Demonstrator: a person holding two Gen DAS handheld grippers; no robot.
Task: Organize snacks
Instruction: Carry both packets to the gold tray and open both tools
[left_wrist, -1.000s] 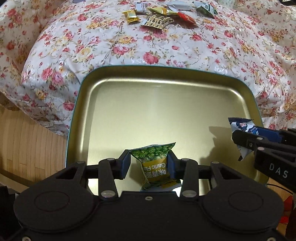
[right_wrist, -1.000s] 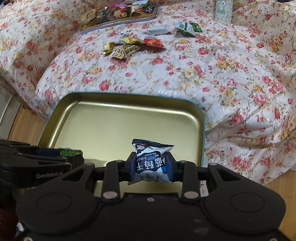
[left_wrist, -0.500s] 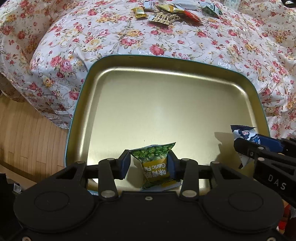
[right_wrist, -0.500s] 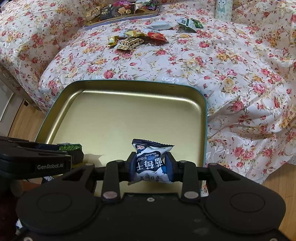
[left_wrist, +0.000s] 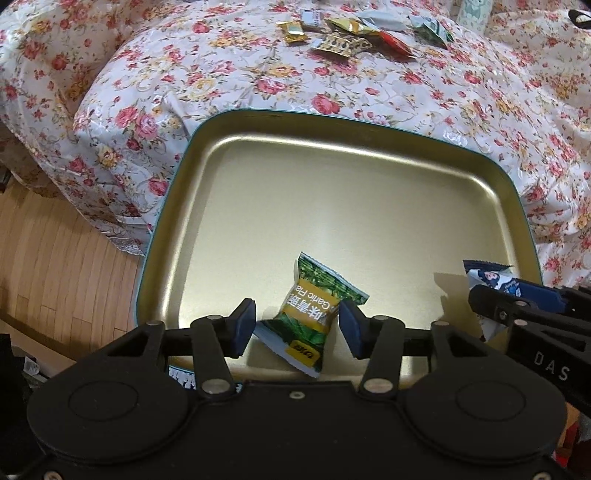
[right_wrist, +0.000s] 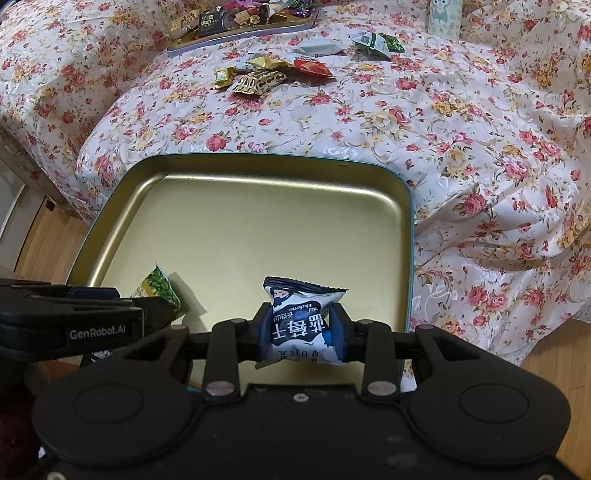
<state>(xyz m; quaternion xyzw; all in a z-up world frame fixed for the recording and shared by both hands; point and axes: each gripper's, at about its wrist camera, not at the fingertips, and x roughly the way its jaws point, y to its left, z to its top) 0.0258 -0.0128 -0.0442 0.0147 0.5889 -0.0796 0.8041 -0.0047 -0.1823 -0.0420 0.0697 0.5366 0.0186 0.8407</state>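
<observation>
A gold tin tray (left_wrist: 332, 192) with a teal rim lies at the near edge of the floral bedspread; it also shows in the right wrist view (right_wrist: 258, 221). My left gripper (left_wrist: 297, 326) is open, and the green garlic pea packet (left_wrist: 314, 314) lies tilted on the tray floor between its fingers. The packet's end shows in the right wrist view (right_wrist: 160, 286). My right gripper (right_wrist: 301, 330) is shut on a blue and white blueberry packet (right_wrist: 301, 321), held above the tray's near right part. That packet also shows in the left wrist view (left_wrist: 487, 275).
Several loose wrapped snacks (right_wrist: 266, 75) lie on the bedspread beyond the tray. A second tray full of snacks (right_wrist: 240, 20) sits farther back. A small box with an owl picture (right_wrist: 445, 16) stands at the back right. Wooden floor (left_wrist: 55, 258) lies left of the bed.
My left gripper has opened and let go of the green packet, which has dropped tilted onto the tray. My right gripper still holds the blueberry packet.
</observation>
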